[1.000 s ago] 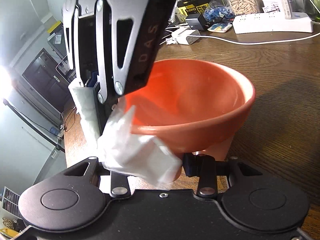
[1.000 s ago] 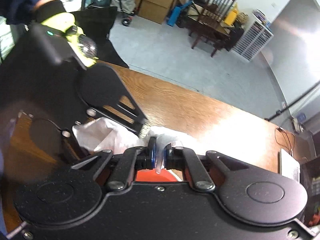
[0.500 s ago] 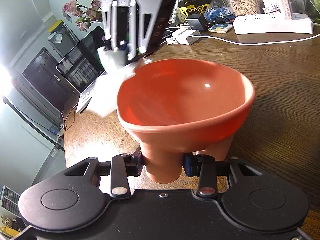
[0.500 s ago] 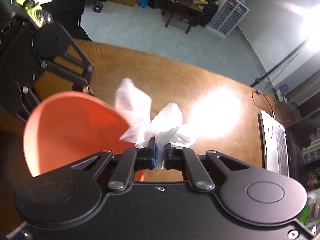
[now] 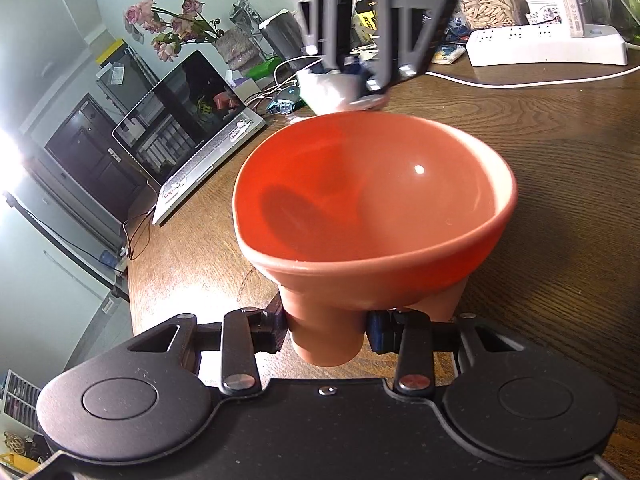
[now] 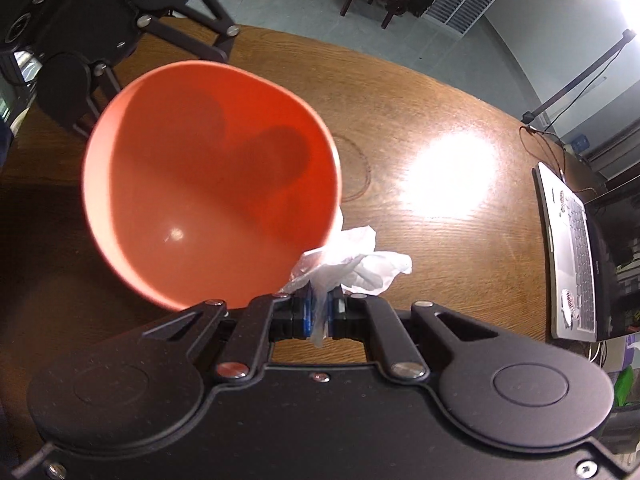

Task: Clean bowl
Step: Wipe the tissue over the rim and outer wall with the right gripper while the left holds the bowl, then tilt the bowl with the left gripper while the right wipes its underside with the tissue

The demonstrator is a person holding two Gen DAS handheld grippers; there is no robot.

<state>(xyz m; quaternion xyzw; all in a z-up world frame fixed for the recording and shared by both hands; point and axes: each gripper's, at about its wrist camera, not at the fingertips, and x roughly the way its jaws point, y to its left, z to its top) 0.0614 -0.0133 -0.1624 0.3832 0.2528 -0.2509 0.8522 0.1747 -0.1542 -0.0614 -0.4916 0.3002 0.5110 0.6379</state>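
An orange bowl [image 5: 372,200] with short legs is held tilted above the wooden table; my left gripper [image 5: 326,330] is shut on one of its legs. The bowl also fills the left of the right wrist view [image 6: 208,200], its inside facing that camera. My right gripper [image 6: 319,316] is shut on a crumpled white tissue [image 6: 356,264], just outside the bowl's rim on the side away from the left gripper. In the left wrist view the right gripper [image 5: 352,76] and the tissue [image 5: 328,90] hang over the far rim.
An open laptop [image 5: 200,128] lies at the table's left, also in the right wrist view [image 6: 572,256]. A white power strip [image 5: 548,46], cables, boxes and a vase of roses [image 5: 176,24] crowd the far edge. The wooden table [image 6: 440,128] has a bright glare spot.
My right gripper has pulled the tissue out from beside the left gripper, moved round the bowl's rim and now sits over the far side. The bowl stays in my left gripper.
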